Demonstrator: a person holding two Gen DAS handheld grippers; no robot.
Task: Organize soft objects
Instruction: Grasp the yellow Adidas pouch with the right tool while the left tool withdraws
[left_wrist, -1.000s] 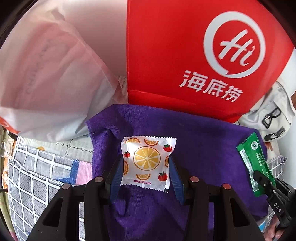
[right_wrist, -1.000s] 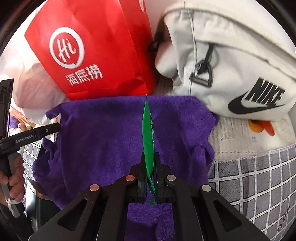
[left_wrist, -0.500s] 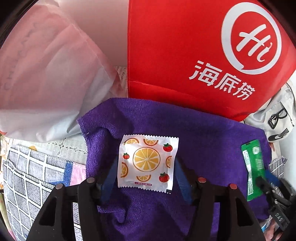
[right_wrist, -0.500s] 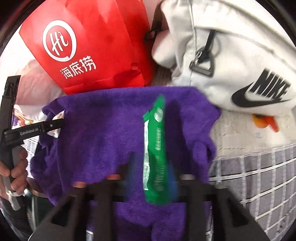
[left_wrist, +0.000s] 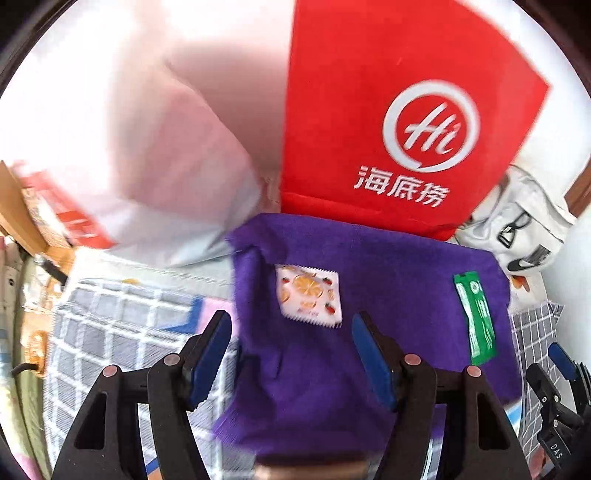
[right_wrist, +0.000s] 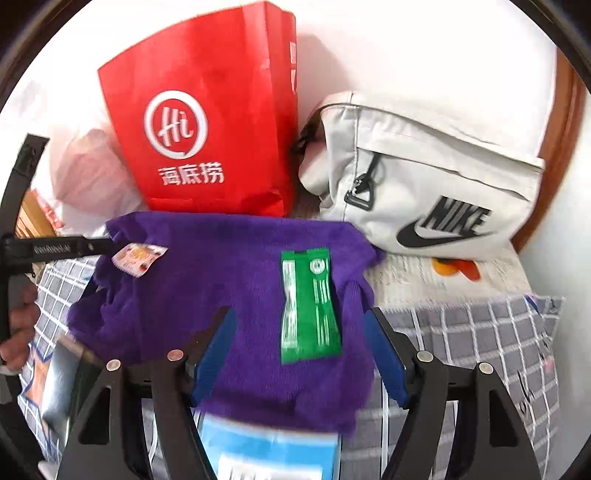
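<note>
A purple towel (left_wrist: 388, 266) (right_wrist: 221, 266) is spread on the checked bedding. On it lie a white sachet printed with oranges (left_wrist: 309, 295) (right_wrist: 138, 256) toward the left and a flat green sachet (left_wrist: 476, 314) (right_wrist: 310, 306) toward the right. My left gripper (left_wrist: 291, 354) hovers back from the orange sachet, its jaws opening with nothing between them. My right gripper (right_wrist: 301, 350) hangs over the near end of the green sachet, jaws opening too, pads clear of it. The right gripper (left_wrist: 561, 373) also shows at the left wrist view's lower right.
A red paper bag (left_wrist: 399, 110) (right_wrist: 207, 122) stands behind the towel. A white plastic bag (left_wrist: 129, 155) lies to its left, a pale Nike bag (right_wrist: 424, 177) to its right. A blue-and-white packet (right_wrist: 273, 454) lies just below the towel's near edge. A hand (right_wrist: 18, 332) holds the left gripper.
Both grippers opened and let go of their sachets, which now lie flat on the towel. The green sachet dropped from standing on edge. Both grippers rose and pulled back.
</note>
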